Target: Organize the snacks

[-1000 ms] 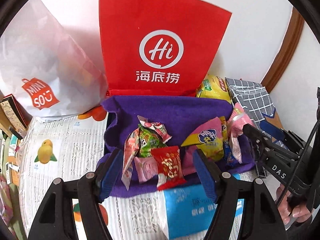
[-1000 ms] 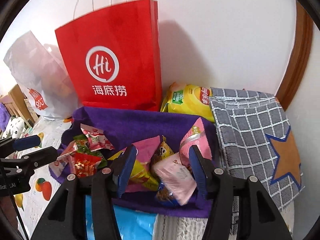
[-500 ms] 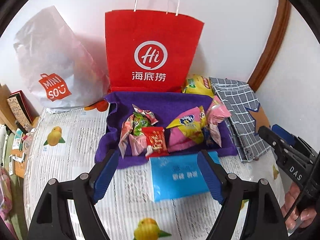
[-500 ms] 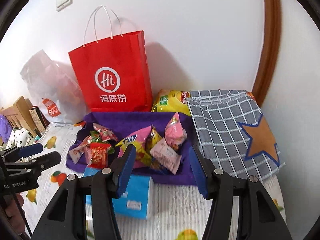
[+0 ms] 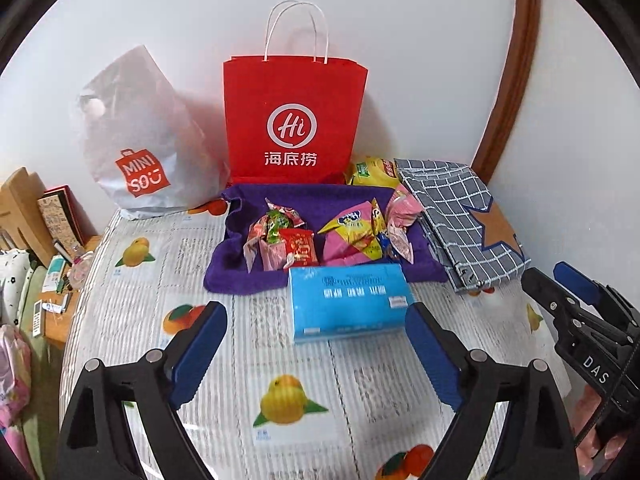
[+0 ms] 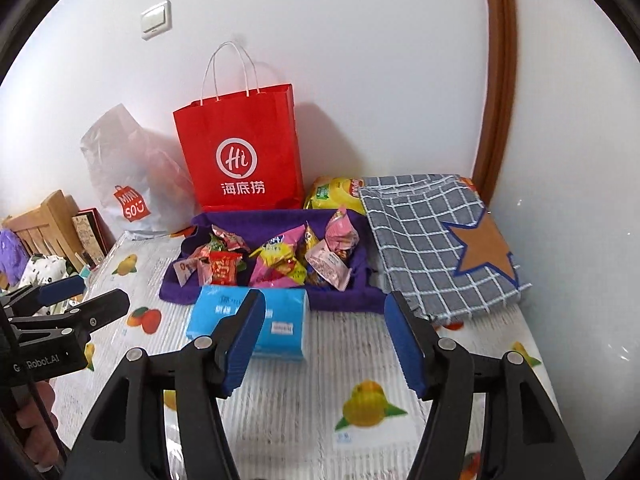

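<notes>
A purple cloth tray [image 5: 240, 272] [image 6: 180, 292] near the wall holds several snack packets: a red one [image 5: 298, 246] [image 6: 224, 266], a pink and yellow one [image 5: 352, 236] [image 6: 280, 256] and a pale pink one [image 5: 400, 216] [image 6: 328, 264]. A yellow chips bag [image 5: 368, 170] [image 6: 332, 194] lies behind the tray. My left gripper [image 5: 316, 316] [image 6: 100, 292] hovers over the table in front of the tray, its jaws opening with nothing between them. My right gripper [image 6: 325, 304] [image 5: 548, 276] is beside it to the right, jaws also opening and empty.
A blue tissue pack [image 5: 344, 300] [image 6: 284, 304] lies just in front of the tray. A red paper bag [image 5: 294, 120] [image 6: 240, 148] and a white plastic bag [image 5: 140, 140] stand against the wall. A grey checked cloth [image 5: 460, 216] [image 6: 432, 240] lies at right. The fruit-print tablecloth [image 5: 280, 400] covers the table.
Both grippers have drawn back and up from the purple tray, which now looks smaller and farther. The blue tissue pack has come fully into view. Both jaws stand wider.
</notes>
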### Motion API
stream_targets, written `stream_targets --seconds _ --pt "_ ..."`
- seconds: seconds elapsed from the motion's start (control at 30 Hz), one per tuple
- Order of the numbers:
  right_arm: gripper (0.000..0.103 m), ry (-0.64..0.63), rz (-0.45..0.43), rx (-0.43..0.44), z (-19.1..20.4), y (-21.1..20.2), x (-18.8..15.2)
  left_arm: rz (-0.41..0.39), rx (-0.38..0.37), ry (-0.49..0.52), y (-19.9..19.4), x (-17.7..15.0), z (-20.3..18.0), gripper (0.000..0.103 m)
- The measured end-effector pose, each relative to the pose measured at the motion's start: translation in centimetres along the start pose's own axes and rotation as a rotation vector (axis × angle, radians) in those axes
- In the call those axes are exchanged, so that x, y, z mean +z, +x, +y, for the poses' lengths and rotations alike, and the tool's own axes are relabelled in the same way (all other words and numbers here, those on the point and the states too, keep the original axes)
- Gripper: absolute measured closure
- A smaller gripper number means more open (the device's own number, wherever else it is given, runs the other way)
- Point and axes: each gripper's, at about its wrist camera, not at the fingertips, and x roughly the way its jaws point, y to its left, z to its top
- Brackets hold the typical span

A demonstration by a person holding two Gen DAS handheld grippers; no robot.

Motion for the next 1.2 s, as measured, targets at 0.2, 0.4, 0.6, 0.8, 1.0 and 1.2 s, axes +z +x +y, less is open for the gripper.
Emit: stream_targets --seconds 0.2,0.4,0.6,0.8,1.0,1.2 --pt "0.041 -0.005 0.020 0.001 -0.1 -2.1 -2.2 -0.023 0.018 0.004 -2.2 -2.6 -0.6 0.010" --pt "0.010 -0.005 -0.020 -0.014 -0.2 -4.7 -4.4 -0.044 0.035 0.007 -4.4 -5.0 -1.1 0.010" --pt "0.000 -0.003 -0.049 -0.025 -0.5 -6.9 -5.6 -0.065 0.060 0.014 -6.0 -6.2 -1.4 0.008" --pt "0.000 0.008 -0.063 -0.016 -0.9 -8.0 -6.0 -0.081 0.070 0.016 -6.8 -6.4 -1.6 0.008" --pt "0.000 0.005 -0.071 -0.020 -1.1 -8.6 -6.3 -0.091 0.079 0.017 -7.1 -6.5 -2.0 0.008" --pt "0.000 0.009 -0.080 -0.027 -1.3 -9.1 -6.5 -0.097 0.082 0.023 -7.3 -6.6 -2.3 0.008"
